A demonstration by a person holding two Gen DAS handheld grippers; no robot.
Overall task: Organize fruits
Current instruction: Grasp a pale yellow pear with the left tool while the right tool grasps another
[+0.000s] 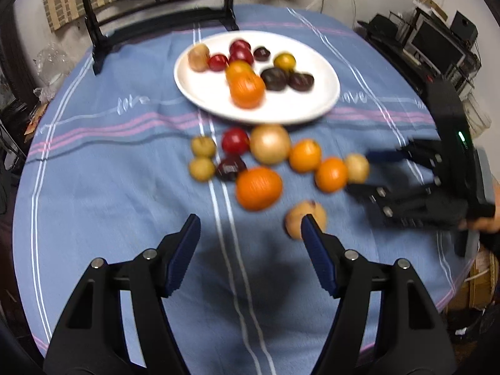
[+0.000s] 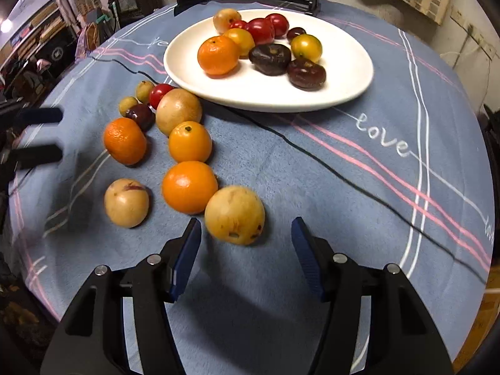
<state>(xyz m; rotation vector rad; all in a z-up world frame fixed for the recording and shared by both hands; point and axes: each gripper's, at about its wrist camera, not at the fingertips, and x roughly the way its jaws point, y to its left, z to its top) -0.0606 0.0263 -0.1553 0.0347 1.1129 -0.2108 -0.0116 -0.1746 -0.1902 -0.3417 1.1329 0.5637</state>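
A white plate (image 1: 203, 93) (image 2: 343, 72) holds several fruits: oranges, red and dark plums, yellow ones. Several loose fruits lie on the blue cloth in front of it. My left gripper (image 1: 250, 231) is open and empty, above the cloth; a tan fruit (image 1: 312, 212) lies just past its right finger and a large orange (image 1: 258, 188) lies ahead. My right gripper (image 2: 247, 234) is open; a tan round fruit (image 2: 234, 214) sits just ahead between its fingertips, untouched. It also shows in the left wrist view (image 1: 359, 170), beside the same tan fruit (image 1: 357, 167). The left gripper shows at the left edge (image 2: 37, 134).
The round table (image 1: 78, 187) has a blue striped cloth with "love" lettering (image 2: 381, 137). A black chair (image 1: 100, 37) stands behind the plate. Shelves with electronics (image 1: 437, 43) stand at the right. An orange (image 2: 189, 186) and another tan fruit (image 2: 126, 202) lie close by.
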